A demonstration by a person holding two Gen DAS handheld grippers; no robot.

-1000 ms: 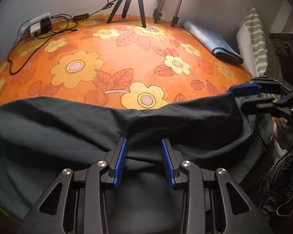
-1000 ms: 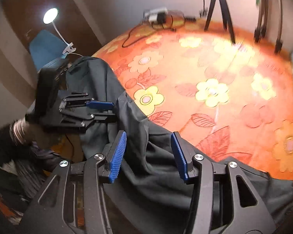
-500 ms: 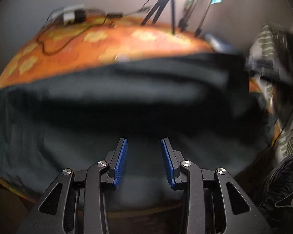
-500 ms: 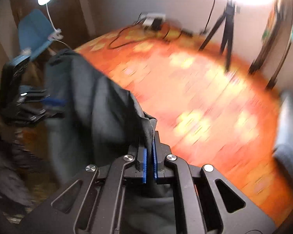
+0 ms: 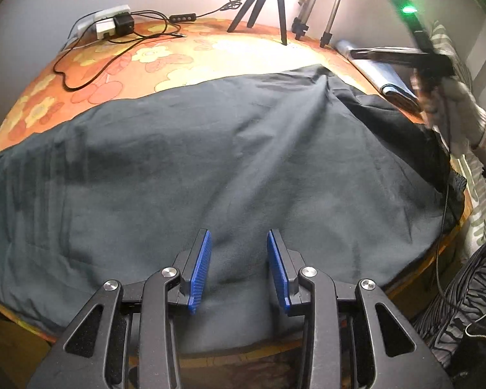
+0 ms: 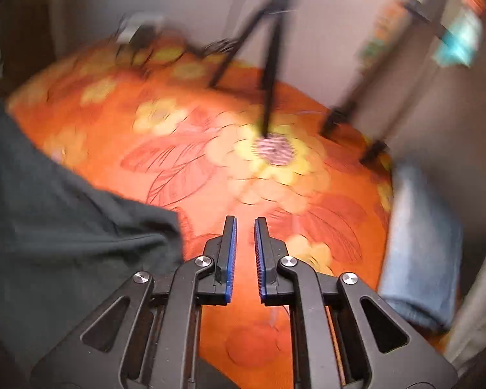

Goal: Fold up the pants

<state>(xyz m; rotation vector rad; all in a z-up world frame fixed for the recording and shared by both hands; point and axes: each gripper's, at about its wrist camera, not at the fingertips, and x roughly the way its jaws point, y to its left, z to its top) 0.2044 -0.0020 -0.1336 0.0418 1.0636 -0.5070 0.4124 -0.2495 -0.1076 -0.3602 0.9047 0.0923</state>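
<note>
The dark grey pants [image 5: 210, 149] lie spread wide over the orange flowered tabletop [image 5: 145, 55], their far edge reaching the middle. My left gripper [image 5: 238, 236] hovers over the near part of the cloth with its jaws apart; the fabric lies flat under the blue pads [image 5: 199, 269], not pinched. My right gripper [image 6: 244, 223] is above bare tabletop [image 6: 243, 168], its jaws a narrow gap apart, opening, with nothing between them. The pants [image 6: 48, 227] lie to its left. In the left wrist view, a gloved hand [image 5: 457, 110] holds that gripper above the pants' right corner.
Black tripods [image 5: 259, 3] and silver stand legs [image 5: 330, 13] stand at the table's back. A power strip with cables [image 5: 110, 26] sits back left. A folded light-blue cloth [image 6: 421, 243] lies along the right edge. A striped cushion [image 5: 482, 214] is beyond the table's right edge.
The right gripper shut on the pants' edge, carried it across the table, then let go and swung right over bare cloth. The pants now cover much more of the table.
</note>
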